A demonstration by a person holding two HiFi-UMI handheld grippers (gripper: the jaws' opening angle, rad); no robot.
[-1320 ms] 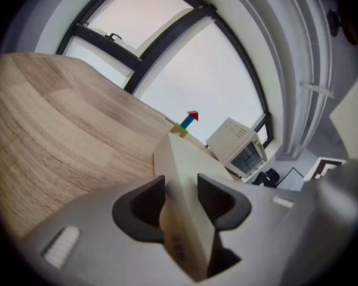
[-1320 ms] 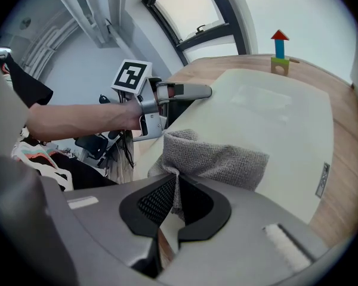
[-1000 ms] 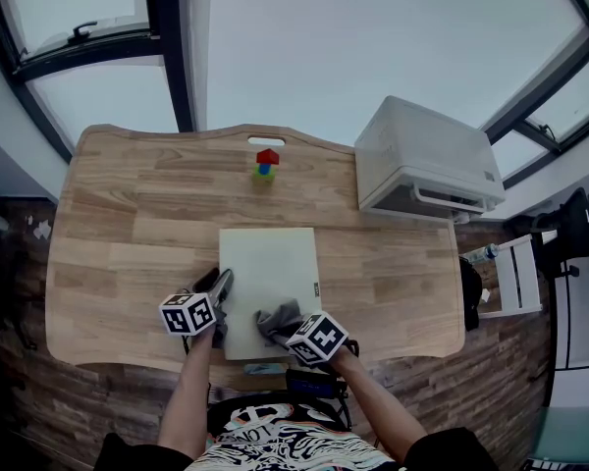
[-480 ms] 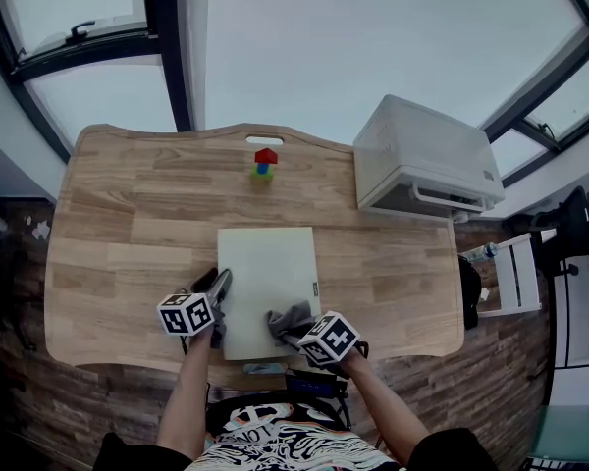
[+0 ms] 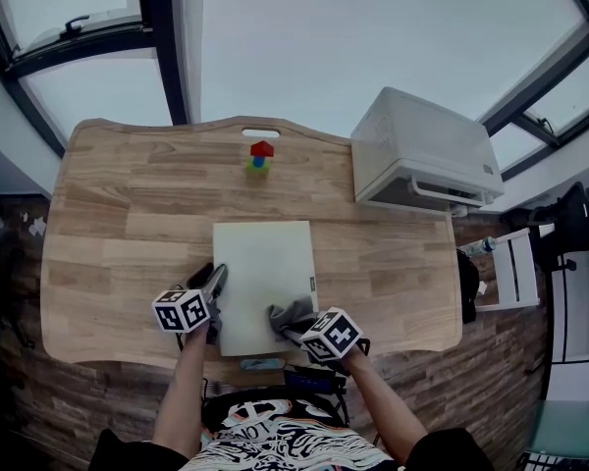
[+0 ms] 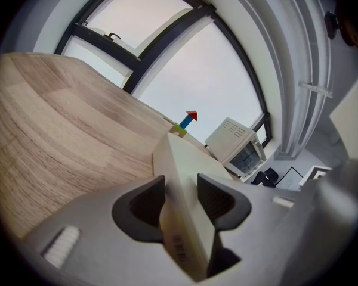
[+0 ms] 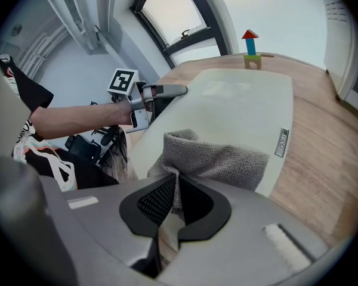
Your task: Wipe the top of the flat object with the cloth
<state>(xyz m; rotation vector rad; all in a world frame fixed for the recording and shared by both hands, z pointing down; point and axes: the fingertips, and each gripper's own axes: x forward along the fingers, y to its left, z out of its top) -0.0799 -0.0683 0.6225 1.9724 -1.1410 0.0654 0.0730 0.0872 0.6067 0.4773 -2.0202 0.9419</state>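
Plainly, cloth atop board (in right tool).

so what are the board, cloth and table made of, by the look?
The board looks like plastic: cream, smooth, matte, no grain. The cloth is grey textile, coarse knit or weave showing. The table is wood or wood-look laminate, pale grain bands; can't tell which.

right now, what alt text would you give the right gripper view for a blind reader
The right gripper pinches a grey cloth that rests on the near end of a pale flat board on a wooden table. Across the board, the left gripper holds its edge, and a stack of toy blocks stands beyond the far end.
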